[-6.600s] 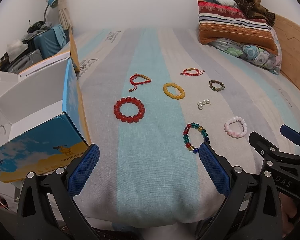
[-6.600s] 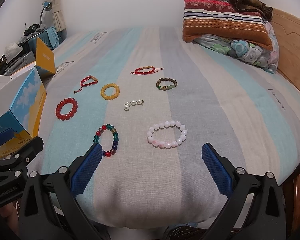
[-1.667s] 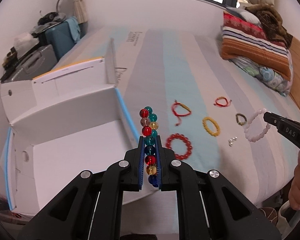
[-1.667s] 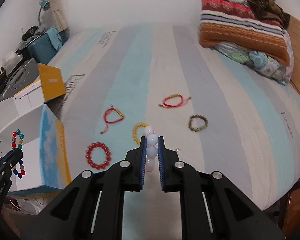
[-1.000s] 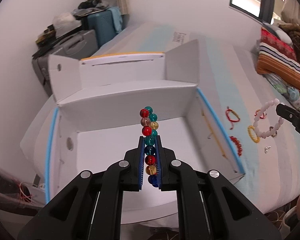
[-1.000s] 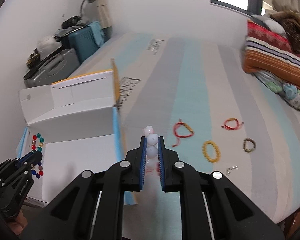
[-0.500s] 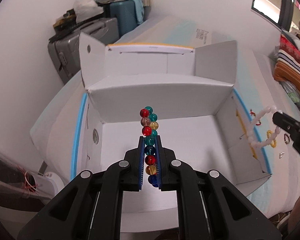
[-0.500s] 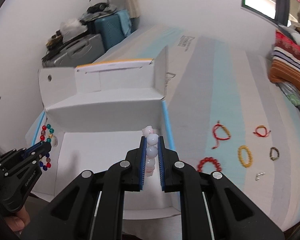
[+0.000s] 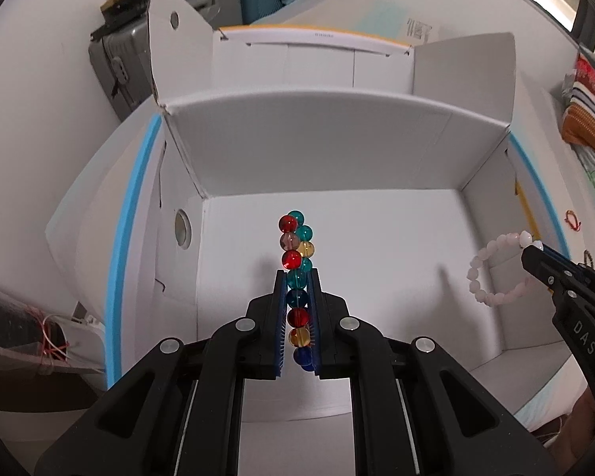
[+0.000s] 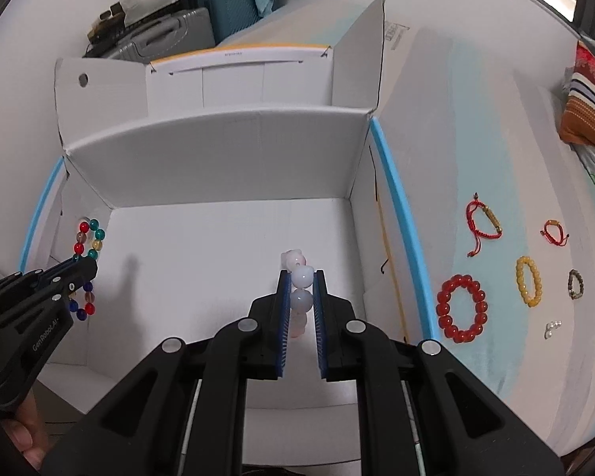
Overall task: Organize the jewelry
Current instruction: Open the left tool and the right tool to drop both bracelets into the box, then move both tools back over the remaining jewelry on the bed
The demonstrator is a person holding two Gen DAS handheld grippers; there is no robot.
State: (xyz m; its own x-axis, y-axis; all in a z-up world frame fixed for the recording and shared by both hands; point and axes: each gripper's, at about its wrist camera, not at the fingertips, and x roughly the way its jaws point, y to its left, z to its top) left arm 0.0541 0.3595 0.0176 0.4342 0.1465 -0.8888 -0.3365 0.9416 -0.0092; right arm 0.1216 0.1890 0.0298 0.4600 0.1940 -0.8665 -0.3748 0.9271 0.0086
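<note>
Left wrist view: the left tool (image 9: 297, 275) grips a multicoloured bead bracelet (image 9: 296, 256) above an open white box (image 9: 337, 150). Right wrist view: the right tool (image 10: 301, 277) grips a pale pink bracelet (image 10: 300, 277) over the box; other bracelets (image 10: 461, 308) lie on the bed (image 10: 496, 119)

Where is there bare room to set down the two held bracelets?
The white floor of the open box is bare from wall to wall under both hand-held grippers, the left with the multicolored bead bracelet, the right with the pale pink bracelet. The bedspread right of the box is crowded by the red bead bracelet and yellow bead bracelet.
</note>
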